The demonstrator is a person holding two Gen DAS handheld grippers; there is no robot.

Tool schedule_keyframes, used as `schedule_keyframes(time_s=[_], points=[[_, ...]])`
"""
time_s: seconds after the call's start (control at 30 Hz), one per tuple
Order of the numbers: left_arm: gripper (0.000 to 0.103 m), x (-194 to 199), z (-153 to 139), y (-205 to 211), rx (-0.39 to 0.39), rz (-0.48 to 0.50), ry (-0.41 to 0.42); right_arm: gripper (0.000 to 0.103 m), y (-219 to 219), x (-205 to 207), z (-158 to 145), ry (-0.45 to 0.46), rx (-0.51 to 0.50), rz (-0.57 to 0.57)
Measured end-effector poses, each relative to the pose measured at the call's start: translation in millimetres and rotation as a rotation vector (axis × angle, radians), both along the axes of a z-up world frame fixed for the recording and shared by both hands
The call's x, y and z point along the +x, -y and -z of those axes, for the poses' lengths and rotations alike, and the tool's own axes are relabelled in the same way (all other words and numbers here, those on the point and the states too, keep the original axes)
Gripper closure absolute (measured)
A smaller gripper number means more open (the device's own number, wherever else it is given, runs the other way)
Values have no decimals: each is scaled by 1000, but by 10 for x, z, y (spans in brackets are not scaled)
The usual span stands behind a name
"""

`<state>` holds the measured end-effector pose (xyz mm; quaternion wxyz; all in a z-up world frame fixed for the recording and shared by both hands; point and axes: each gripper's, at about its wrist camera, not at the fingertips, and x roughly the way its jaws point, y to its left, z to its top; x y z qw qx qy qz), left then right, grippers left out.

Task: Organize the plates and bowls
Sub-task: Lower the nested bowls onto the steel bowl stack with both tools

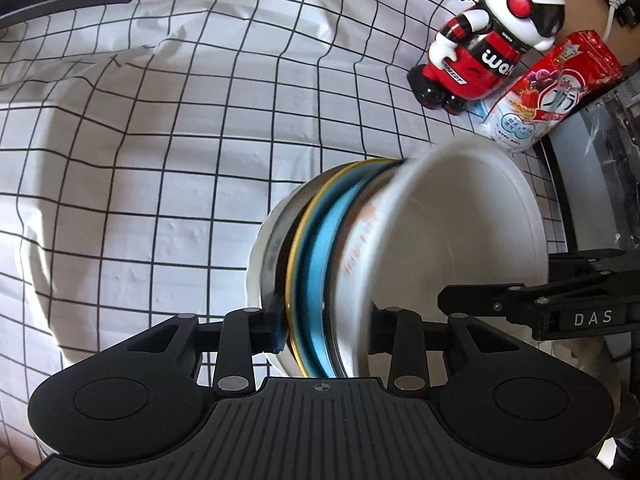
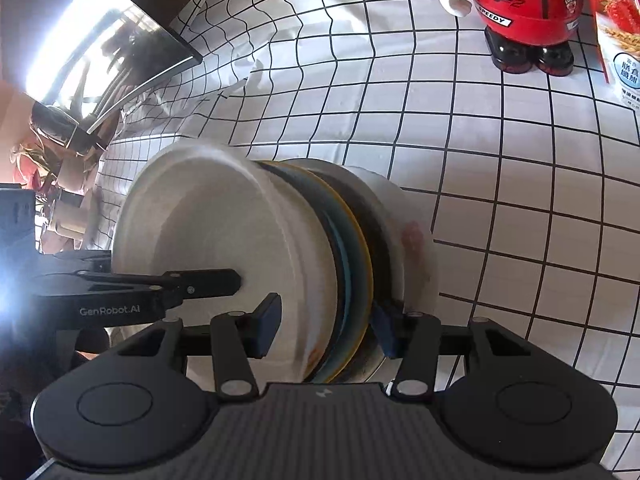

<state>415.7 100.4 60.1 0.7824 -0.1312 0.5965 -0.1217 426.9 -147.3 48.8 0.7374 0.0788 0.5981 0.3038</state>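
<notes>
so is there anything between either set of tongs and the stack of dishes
Nothing visible. The left tongs straddle the stack of dishes at its near edge, and the right tongs straddle the same stack from the other side. Both sets of pads sit against the dishes with no gap.

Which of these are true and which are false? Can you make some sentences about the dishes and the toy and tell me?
1. Both tongs hold the same stack of dishes. True: the left tongs and right tongs each clamp it from their own side.
2. The stack is all white. False: a blue plate with a gold rim sits between white pieces.
3. A white bowl is at one end of the stack. True.
4. The toy robot is lying flat on the cloth. False: it stands upright on its feet.
5. The tablecloth has dots. False: it is white with a black grid.
</notes>
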Motion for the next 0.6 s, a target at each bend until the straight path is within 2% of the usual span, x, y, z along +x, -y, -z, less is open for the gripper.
schedule_keyframes(time_s=[0.33,0.6], points=[[64,58,27,-8,2,-6,17,54,9,-30,-12,16,0,8],[67,-7,-51,115,71,61,12,54,-25,-51,-15,37,-15,-1]])
